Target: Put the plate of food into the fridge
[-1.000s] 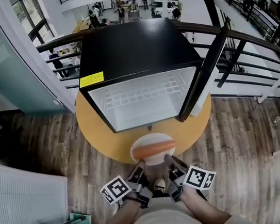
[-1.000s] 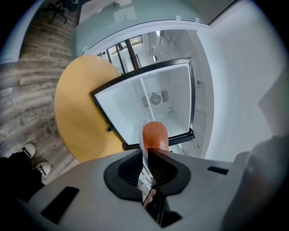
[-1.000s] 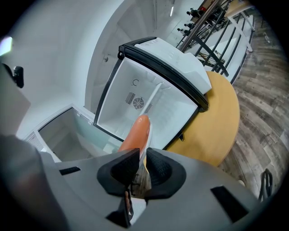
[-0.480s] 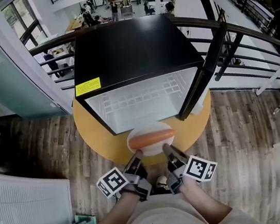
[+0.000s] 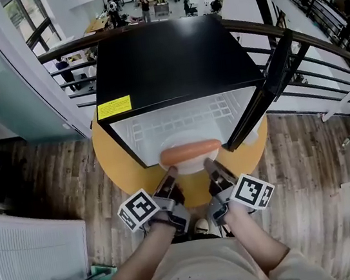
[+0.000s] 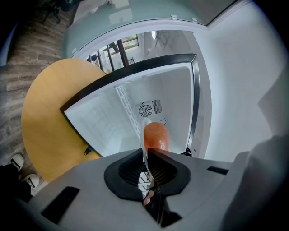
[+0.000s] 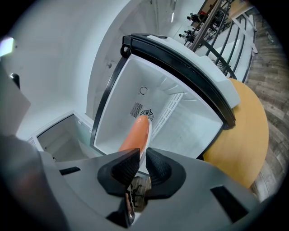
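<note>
**A:** Where is the plate (image 5: 189,166)?

**B:** It's held up off the round wooden desk (image 5: 128,175), right at the mouth of the open mini fridge (image 5: 169,58). In the head view its far rim overlaps the lower front edge of the fridge's white interior. I can't tell whether any of it is past the threshold.

**A:** What's on it?

**B:** One long orange sausage (image 5: 190,151), lying crosswise from left to right.

**A:** And the grippers?

**B:** Both are on the near rim. The left gripper (image 5: 171,181) is towards the left end of the sausage and the right gripper (image 5: 210,168) towards the right end. In the left gripper view the black ribbed fingers (image 6: 169,170) pinch the thin white rim, which stands edge-on between them. The right gripper view shows the same, with its fingers (image 7: 122,169) clamped on the rim and the sausage just beyond.

**A:** How does the fridge stand?

**B:** It's black and sits on the desk with its door (image 5: 266,93) swung wide to the right. There's a yellow label (image 5: 114,106) on the front left of the top. Inside there's a white wire shelf (image 5: 179,121) and a round fan grille (image 6: 145,110) on the back wall.

**A:** And underneath?

**B:** A wood plank floor (image 5: 52,187) around the desk.
</note>
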